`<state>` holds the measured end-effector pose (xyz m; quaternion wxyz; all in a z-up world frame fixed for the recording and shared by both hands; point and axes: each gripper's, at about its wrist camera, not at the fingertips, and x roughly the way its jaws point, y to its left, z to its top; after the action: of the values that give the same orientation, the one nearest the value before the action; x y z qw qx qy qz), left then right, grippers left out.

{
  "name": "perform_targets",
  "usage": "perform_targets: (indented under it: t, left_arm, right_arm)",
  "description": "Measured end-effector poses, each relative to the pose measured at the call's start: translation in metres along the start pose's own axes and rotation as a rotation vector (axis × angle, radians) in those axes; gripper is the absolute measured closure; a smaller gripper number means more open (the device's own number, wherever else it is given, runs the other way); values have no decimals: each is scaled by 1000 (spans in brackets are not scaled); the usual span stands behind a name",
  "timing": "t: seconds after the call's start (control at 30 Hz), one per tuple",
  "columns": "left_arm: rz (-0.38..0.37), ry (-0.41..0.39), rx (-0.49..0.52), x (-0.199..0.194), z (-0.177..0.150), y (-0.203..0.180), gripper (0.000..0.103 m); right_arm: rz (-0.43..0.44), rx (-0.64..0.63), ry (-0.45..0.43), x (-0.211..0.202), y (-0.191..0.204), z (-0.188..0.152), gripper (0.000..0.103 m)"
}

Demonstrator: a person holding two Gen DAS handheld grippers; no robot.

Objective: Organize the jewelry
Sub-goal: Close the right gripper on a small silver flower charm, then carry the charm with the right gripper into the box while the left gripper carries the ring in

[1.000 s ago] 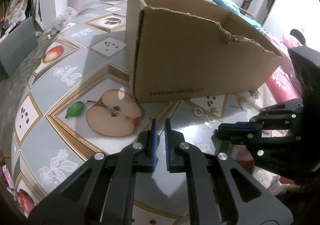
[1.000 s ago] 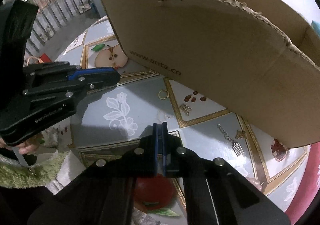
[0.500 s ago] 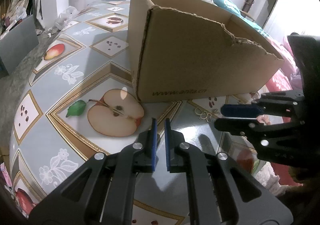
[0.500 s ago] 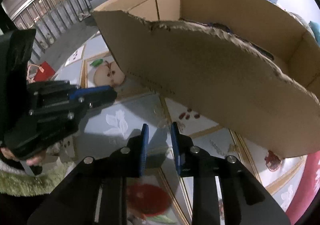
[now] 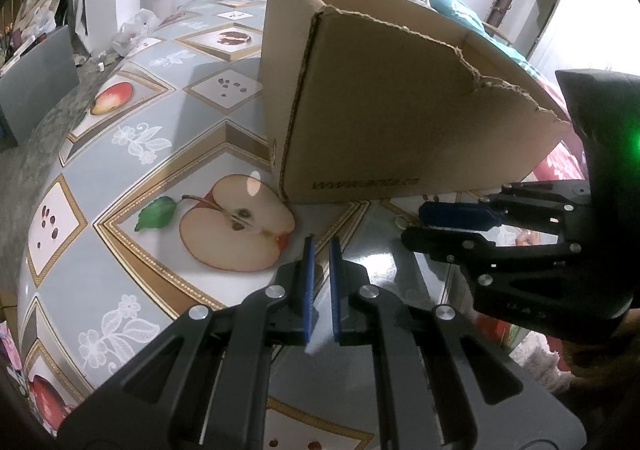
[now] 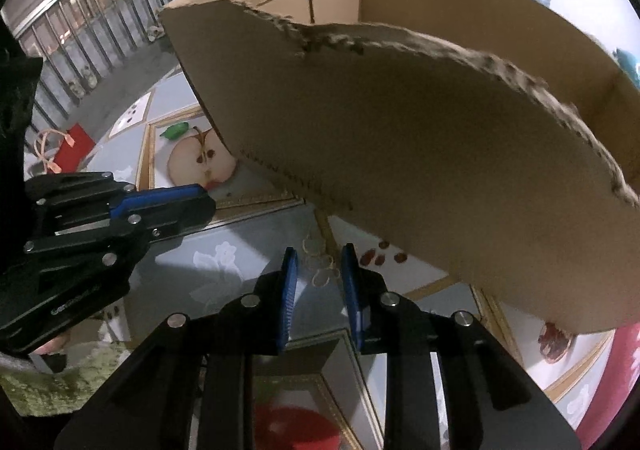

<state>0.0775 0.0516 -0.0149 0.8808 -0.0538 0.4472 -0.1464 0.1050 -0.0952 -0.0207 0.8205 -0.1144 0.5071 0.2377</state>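
Observation:
A torn-rimmed cardboard box (image 5: 400,110) stands on the fruit-patterned tablecloth (image 5: 120,178); it also fills the right wrist view (image 6: 400,130). Small gold rings (image 6: 320,278) lie on the cloth just in front of the box. My right gripper (image 6: 319,254) hangs over them, open, the rings showing in the gap between its blue pads, untouched. From the left wrist view the right gripper (image 5: 416,224) sits at the box's near wall, with a bit of gold jewelry (image 5: 400,223) beside its tip. My left gripper (image 5: 321,240) is shut with nothing in it, near the printed half apple (image 5: 236,226).
A hand in a fuzzy green sleeve (image 6: 48,382) holds the left gripper (image 6: 192,198) at the left. The table edge curves off to the left, with a red bag (image 6: 76,142) on the floor beyond and a grey box (image 5: 36,86) beside the table.
My right gripper has opened and moved forward toward the box, so the rings now lie between its pads; the chain with the pendant has left its view. The left gripper has stayed put.

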Motion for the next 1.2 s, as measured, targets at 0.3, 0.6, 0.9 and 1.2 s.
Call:
perform_targets:
  t: [0.3,0.6,0.9,1.2]
  left_arm:
    - [2,1,-8,1,-1,2,97]
    - [-2,-1,-1,0,-3,2,97]
    - [-44,-10,45,-4,-1,-14,84]
    - [-38,10,205,21,10,-50,77]
  right_arm:
    - [13,-5,13,-3,3,-1,87]
    - [54,36,20,-13,-2,-15,87]
    - [67,110,-49,-42,-21,-26,87]
    - [103,174,-68,-45,-31,-36,87]
